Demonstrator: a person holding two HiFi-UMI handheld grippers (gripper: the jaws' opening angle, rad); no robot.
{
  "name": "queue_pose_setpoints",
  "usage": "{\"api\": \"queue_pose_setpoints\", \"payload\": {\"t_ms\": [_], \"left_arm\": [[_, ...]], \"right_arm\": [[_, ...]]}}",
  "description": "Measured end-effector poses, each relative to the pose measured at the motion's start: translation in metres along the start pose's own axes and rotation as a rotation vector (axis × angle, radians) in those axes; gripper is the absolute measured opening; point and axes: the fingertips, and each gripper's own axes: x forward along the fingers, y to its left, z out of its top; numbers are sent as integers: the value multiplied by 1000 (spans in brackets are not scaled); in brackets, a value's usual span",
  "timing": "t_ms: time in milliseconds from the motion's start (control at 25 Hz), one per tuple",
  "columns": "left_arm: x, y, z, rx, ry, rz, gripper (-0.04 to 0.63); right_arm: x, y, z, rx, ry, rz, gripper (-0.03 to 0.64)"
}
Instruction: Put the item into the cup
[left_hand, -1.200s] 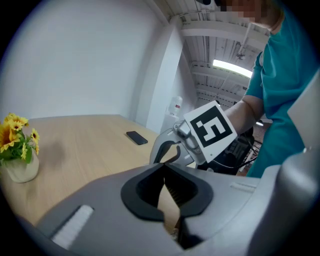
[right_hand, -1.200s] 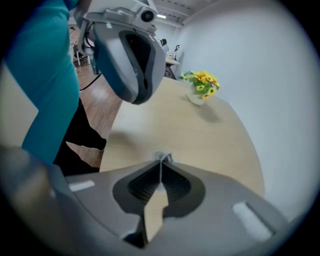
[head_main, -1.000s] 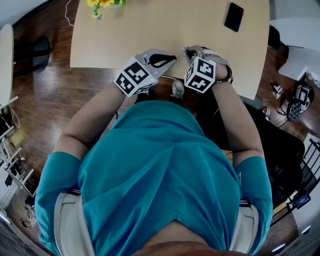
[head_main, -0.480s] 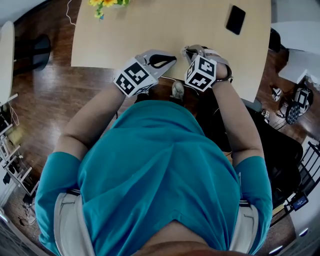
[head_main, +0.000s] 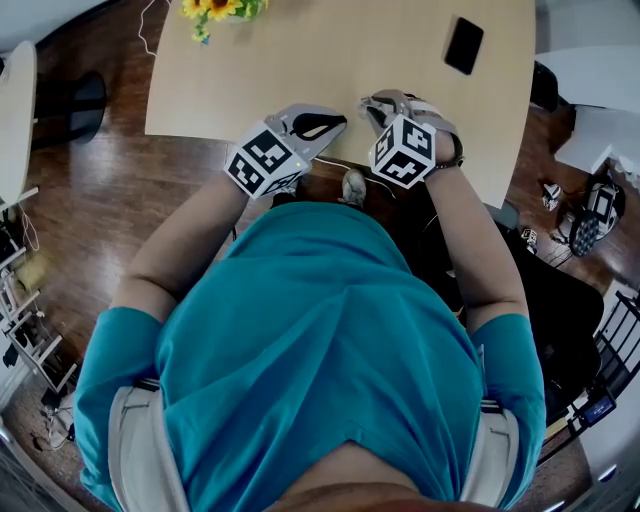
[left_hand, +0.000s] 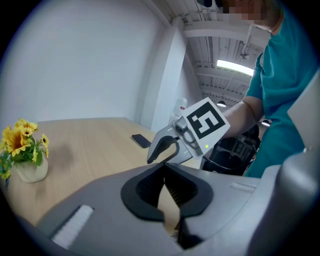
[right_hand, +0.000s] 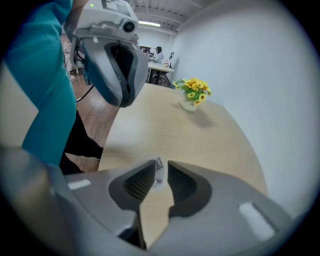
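My left gripper (left_hand: 163, 169) has its jaws closed tip to tip on nothing, while my right gripper (right_hand: 161, 163), whose jaws have just been opening and now stand slightly apart, has a small, pale, silvery item (right_hand: 159, 172) between its tips, low over the light wooden table (right_hand: 200, 140).

Small pale item (right_hand: 159, 171) btwn right fingers (right_hand: 140, 180).
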Motion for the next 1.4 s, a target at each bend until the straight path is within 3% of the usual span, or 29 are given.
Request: {"api": "queue_pose_setpoints", "payload": {"t_ms": [160, 360, 600, 760, 1000, 1200, 1400], "left_arm": [[-6, 1, 7, -3, -26, 42, 5], [-20, -7, 26, -37, -101, 107, 5], [-47, -30, 50, -65, -205, 159, 5], [-82, -51, 50, -49, -246, 162, 5], [-148, -80, 35, -56, -292, 115, 5], [-203, -118, 12, -11, -292, 42, 5], [-244, -154, -8, -14, -328, 35, 5]], "right_arm": [[-31, -14, 11, 87, -119, -34, 80], [-87, -18, 13, 298, -360, -34, 80], [-150, -8, 2, 486, -643, -51, 12], [-186, 14, 3, 603, -777, -114, 1], [-217, 54, 15, 736, -815, -300, 0], [-248, 103, 47, 720, -811, -427, 0], [-285, 155, 73, 659, -816, -469, 0]]}}
